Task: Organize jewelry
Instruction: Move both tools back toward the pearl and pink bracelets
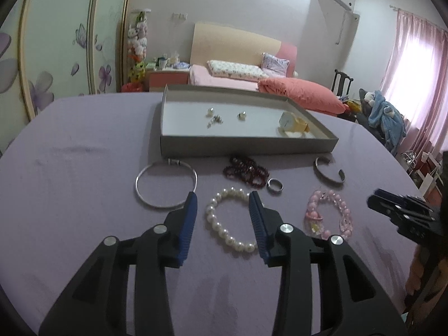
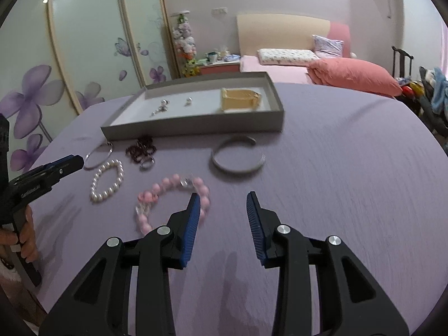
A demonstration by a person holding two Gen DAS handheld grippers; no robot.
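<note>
On the purple table lie a white pearl bracelet [image 1: 228, 221], a thin silver hoop bangle [image 1: 165, 184], a dark red bead bracelet [image 1: 246, 172], a silver ring [image 1: 275, 185], a silver cuff bangle [image 1: 329, 171] and a pink bead bracelet [image 1: 329, 214]. My left gripper [image 1: 223, 197] is open and empty, its fingers on either side of the pearl bracelet. My right gripper [image 2: 223, 197] is open and empty, just right of the pink bead bracelet [image 2: 170, 201]. The cuff bangle [image 2: 238, 155] lies beyond it.
A grey shallow box [image 1: 246, 142] stands at the back of the table, holding small earrings [image 1: 214, 117] and a yellow-strapped watch [image 1: 292, 124]. The box also shows in the right wrist view [image 2: 196, 124]. A bed, wardrobe and chair stand behind.
</note>
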